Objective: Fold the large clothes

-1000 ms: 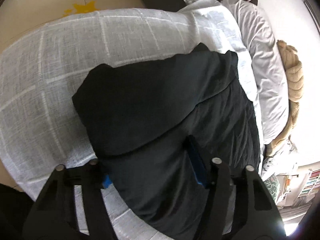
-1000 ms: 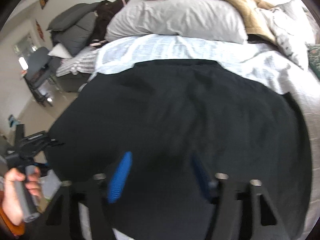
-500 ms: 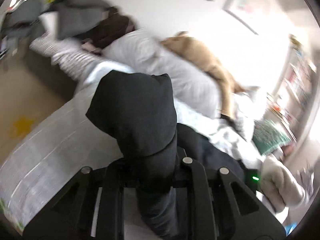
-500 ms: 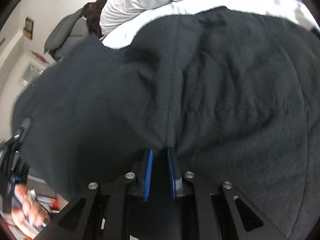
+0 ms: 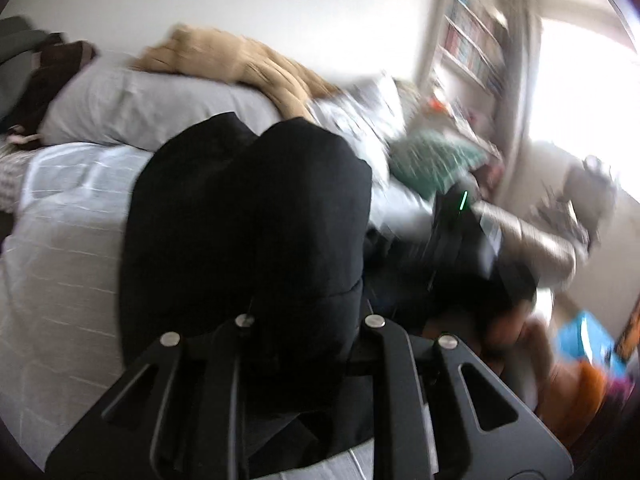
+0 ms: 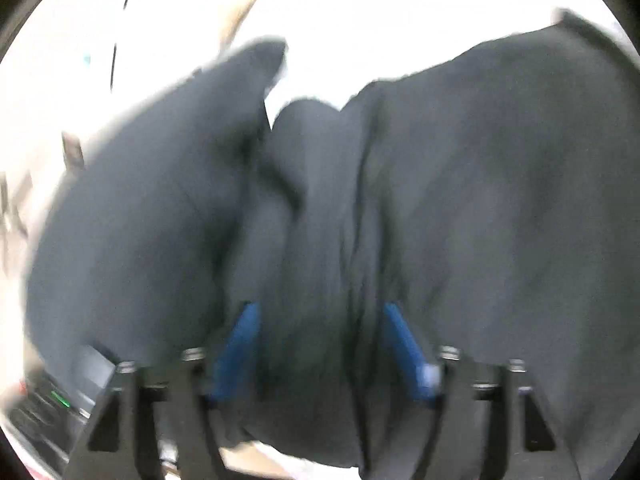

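Observation:
A large black garment (image 5: 248, 220) bulges up in front of my left gripper (image 5: 306, 320), which is partly closed on a thick bunch of it; the fingertips are buried in cloth. In the right wrist view the same black garment (image 6: 480, 200) fills almost the whole frame, blurred by motion. My right gripper (image 6: 320, 332) has its jaws apart, blue pads (image 6: 236, 344) showing, with a fold of the cloth lying between them. The right gripper and the hand holding it (image 5: 460, 240) show blurred at the right of the left wrist view.
The bed (image 5: 60, 240) has a light grey checked cover. A grey pillow (image 5: 140, 108) and a tan knitted blanket (image 5: 248, 60) lie at its head. A green cushion (image 5: 436, 160), a bookshelf (image 5: 468, 40) and a bright window (image 5: 584, 100) are to the right.
My right gripper's jaws have opened from shut on the cloth. Both grippers have swung quickly; the left one has carried its bunch of garment further across the bed, toward the right gripper.

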